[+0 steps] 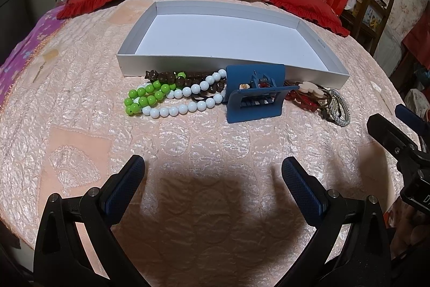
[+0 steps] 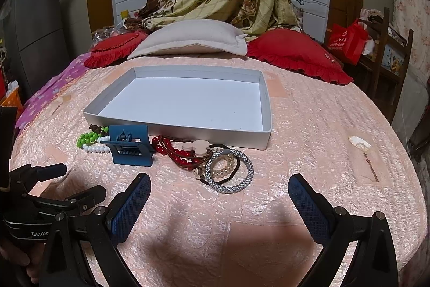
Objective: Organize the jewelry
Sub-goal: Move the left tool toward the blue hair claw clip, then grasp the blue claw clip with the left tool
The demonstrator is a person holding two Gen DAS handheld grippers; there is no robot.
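A shallow white tray [image 2: 266, 109] is seen lying on a bed covered by a pink quilted bedspread [image 2: 322, 125], its near wall running across the middle of the frame in both views. The jewelry is gathered just in front of that near wall, on the bedspread. At the left of the pile, a green bead string [image 1: 142, 97], a white bead string [image 1: 182, 105] and a dark brown bead string [image 1: 166, 77] are tangled together, the brown one lying closest to the tray wall. A blue hair claw [image 1: 255, 96] stands in the centre of the pile, its back plate touching or nearly touching the tray wall. To its right, red beads [image 2: 177, 153], a pale wooden charm [image 2: 194, 145], a pearl-coloured bracelet [image 2: 225, 168] and a grey braided bangle [image 2: 242, 179] are overlapped.

The left tool [image 1: 213, 179] is held low at the bottom of the left wrist view, spread wide with nothing between its fingers [image 1: 126, 190]; a broad strip of bare bedspread separates it from the pile. The right tool [image 2: 219, 195] is likewise released and holding nothing, with the bangle just beyond its tips, left of centre. Bare bedspread is seen to the right of the tray, where only a small shell-like ornament [image 2: 358, 143] lies, well apart. Beyond the far tray edge, a beige pillow [image 2: 190, 41] and red cushions [image 2: 295, 53] are set
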